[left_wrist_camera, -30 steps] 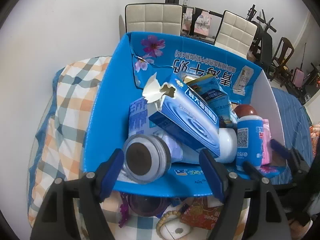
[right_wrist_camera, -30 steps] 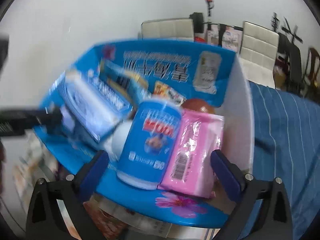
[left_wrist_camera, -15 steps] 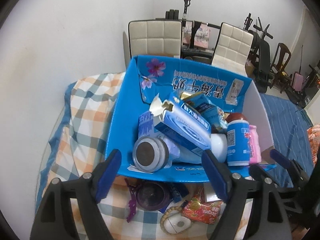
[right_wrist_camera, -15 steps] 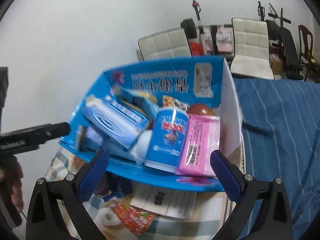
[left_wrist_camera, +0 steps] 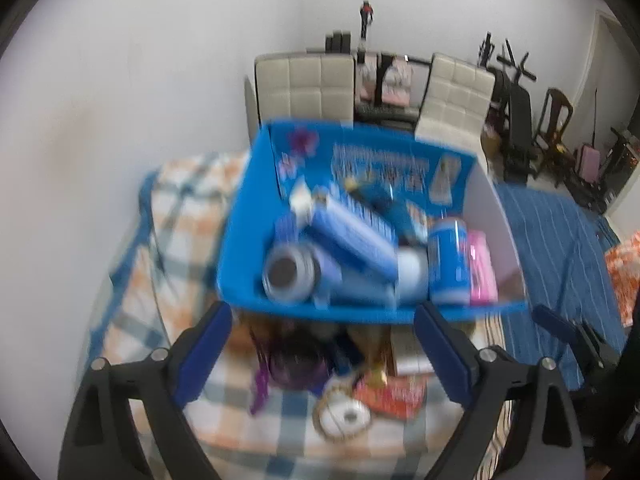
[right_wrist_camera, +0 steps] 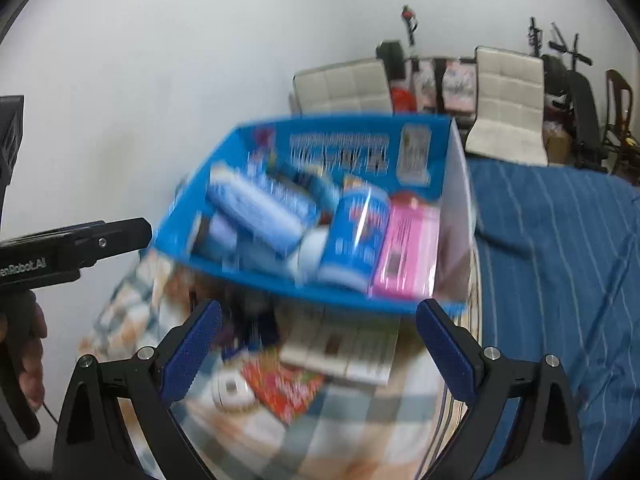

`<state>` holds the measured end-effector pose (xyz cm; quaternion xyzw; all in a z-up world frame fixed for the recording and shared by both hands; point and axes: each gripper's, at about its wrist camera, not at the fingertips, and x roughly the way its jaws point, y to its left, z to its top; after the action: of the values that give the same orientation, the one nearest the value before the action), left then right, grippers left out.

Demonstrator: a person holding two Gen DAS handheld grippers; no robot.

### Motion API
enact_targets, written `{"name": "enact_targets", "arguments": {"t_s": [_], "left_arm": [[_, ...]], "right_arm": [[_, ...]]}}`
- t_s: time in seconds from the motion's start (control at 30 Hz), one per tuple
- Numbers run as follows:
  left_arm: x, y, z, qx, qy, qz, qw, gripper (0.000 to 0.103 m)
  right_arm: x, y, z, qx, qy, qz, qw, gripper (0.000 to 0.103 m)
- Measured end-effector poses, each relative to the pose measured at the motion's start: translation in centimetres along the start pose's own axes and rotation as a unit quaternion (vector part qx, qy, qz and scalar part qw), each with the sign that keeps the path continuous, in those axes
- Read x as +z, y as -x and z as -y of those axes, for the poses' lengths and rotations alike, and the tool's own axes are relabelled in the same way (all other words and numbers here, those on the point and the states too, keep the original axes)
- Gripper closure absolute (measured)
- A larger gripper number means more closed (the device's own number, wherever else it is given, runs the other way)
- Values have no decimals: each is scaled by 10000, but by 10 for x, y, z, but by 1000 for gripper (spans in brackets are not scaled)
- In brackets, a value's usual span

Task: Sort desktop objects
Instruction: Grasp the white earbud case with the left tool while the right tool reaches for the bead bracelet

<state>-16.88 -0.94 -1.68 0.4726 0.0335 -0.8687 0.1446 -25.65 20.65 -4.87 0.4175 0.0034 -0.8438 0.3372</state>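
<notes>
A blue cardboard box [left_wrist_camera: 240, 216] stands on a checked orange and grey cloth [left_wrist_camera: 168, 216], packed with the sorted things: a silver-capped can [left_wrist_camera: 288, 274] lying on its side at the near left, a long blue and white carton [left_wrist_camera: 352, 236] slanting across the top of it, a blue tub [left_wrist_camera: 448, 264] standing to the right, and a pink packet [left_wrist_camera: 482, 268] pressed between the tub and the box's white right wall. The left gripper [left_wrist_camera: 322, 344] hangs above the cloth just in front of the box; its jaws have just been opening and stand wide apart, with nothing between them. The right gripper [right_wrist_camera: 318, 340] is likewise held in front of the box, its blue pads spread wide and clamped on nothing. On the cloth before the box lie loose things: a red printed packet [right_wrist_camera: 284, 392], a round white object ringed with beads [left_wrist_camera: 344, 416], a dark purple item [left_wrist_camera: 292, 360] that is too blurred to name, and a pale flat printed card [right_wrist_camera: 344, 348] tucked partly under the box's front edge. To the right of the checked cloth a blue striped cover [right_wrist_camera: 560, 264] spreads out. Behind the box stand two cream padded chairs [left_wrist_camera: 304, 84] against a white wall. In the right wrist view a hand [right_wrist_camera: 30, 360] grips the black handle of the other gripper at the left edge.
</notes>
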Motion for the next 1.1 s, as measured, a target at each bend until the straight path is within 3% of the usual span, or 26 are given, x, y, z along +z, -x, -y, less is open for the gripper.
{"name": "enact_targets", "arguments": {"t_s": [0.07, 0.1, 0.13, 0.17, 0.23, 0.33, 0.4, 0.47, 0.6, 0.7, 0.77, 0.8, 0.83, 0.9, 0.97, 1.1], "left_arm": [[-21, -16, 0, -26, 7, -349, 9994, 9], [-33, -26, 1, -81, 11, -546, 9985, 9], [-43, -35, 2, -102, 22, -726, 9973, 9], [-52, -45, 4, -118, 36, -903, 9958, 9], [-71, -75, 11, -189, 21, -1395, 9900, 10], [-84, -101, 18, -181, -19, -1668, 9858, 10], [-88, -116, 21, -207, -47, -1804, 9834, 10], [-91, -130, 22, -225, -46, -1977, 9800, 13], [-99, -140, 16, -492, 19, -1986, 9788, 32], [-102, -135, 14, -595, -166, -1875, 9803, 46], [-103, -134, 8, -726, -84, -1922, 9786, 46], [-103, -134, 3, -778, -5, -1945, 9778, 46], [-103, -132, -1, -785, 85, -1941, 9778, 46], [-103, -126, -8, -803, 208, -1901, 9783, 46], [-102, -118, -13, -857, 282, -1827, 9790, 46], [-101, -101, -20, -949, 360, -1734, 9796, 46]], "right_arm": [[-14, -7, 1, -49, 46, -195, 9998, 5], [-23, -11, 3, -70, 78, -280, 9996, 14], [-30, -15, 5, -61, 102, -356, 9993, 30], [-36, -19, 6, -77, 130, -480, 9987, 36], [-46, -29, 13, -162, 114, -725, 9972, 37], [-50, -34, 36, -95, -318, -801, 9962, 35], [-51, -41, 62, 47, -973, -926, 9909, 30], [-56, -55, 92, 435, -1883, -1060, 9754, 30], [-62, -87, 114, 1080, -2816, -1244, 9453, 30], [-59, -99, 111, 1357, -3014, -1115, 9372, 30], [-56, -103, 106, 1493, -3109, -1046, 9328, 41], [-55, -104, 102, 1538, -3070, -1051, 9333, 62], [-54, -105, 98, 1492, -3016, -1070, 9356, 69], [-56, -101, 93, 1410, -3024, -976, 9377, 71], [-61, -96, 95, 1504, -3146, -888, 9330, 82], [-68, -101, 97, 1731, -3329, -949, 9221, 82]]}}
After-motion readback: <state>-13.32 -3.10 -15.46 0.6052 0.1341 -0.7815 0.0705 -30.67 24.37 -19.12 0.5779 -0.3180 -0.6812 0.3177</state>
